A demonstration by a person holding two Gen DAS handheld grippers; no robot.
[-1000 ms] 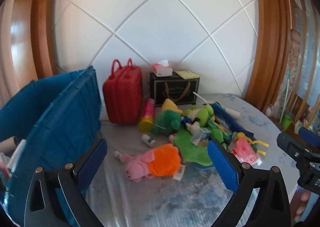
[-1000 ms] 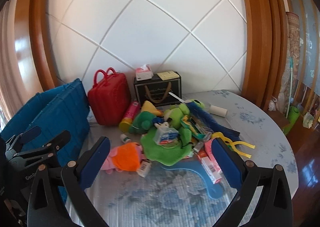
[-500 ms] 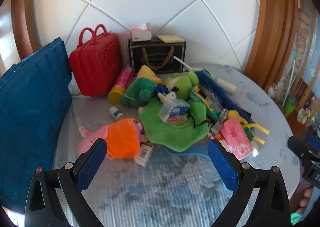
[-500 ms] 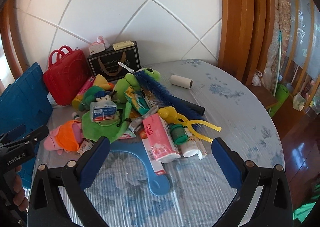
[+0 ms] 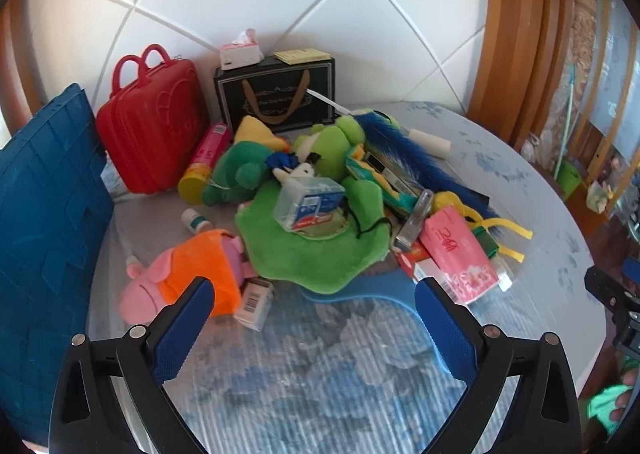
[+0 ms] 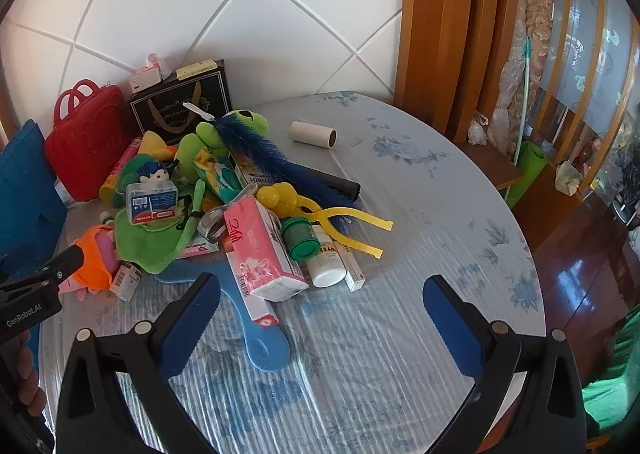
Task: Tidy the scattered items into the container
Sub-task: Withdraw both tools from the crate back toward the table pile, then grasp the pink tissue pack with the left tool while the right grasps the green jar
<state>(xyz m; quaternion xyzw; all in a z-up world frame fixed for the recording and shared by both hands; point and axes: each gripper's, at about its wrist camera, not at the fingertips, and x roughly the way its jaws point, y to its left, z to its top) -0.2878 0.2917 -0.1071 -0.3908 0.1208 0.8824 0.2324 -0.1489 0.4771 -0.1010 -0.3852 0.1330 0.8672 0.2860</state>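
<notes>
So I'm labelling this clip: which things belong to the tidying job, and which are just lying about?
Job: blue crate, pig plush, frog plush, pink tissue pack, blue brush, cardboard tube.
Lying about: red case, black gift bag.

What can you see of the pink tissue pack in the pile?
The pink tissue pack is a soft rectangular brick in glossy pink plastic wrap, with white script on top, a flower print near its front end and a barcode on one side. It looks sealed and full. It lies flat at the pile's near edge, long axis pointing toward the cameras, resting on a red-and-white box. A green-capped bottle sits against its right side. Neither tool touches it.
</notes>
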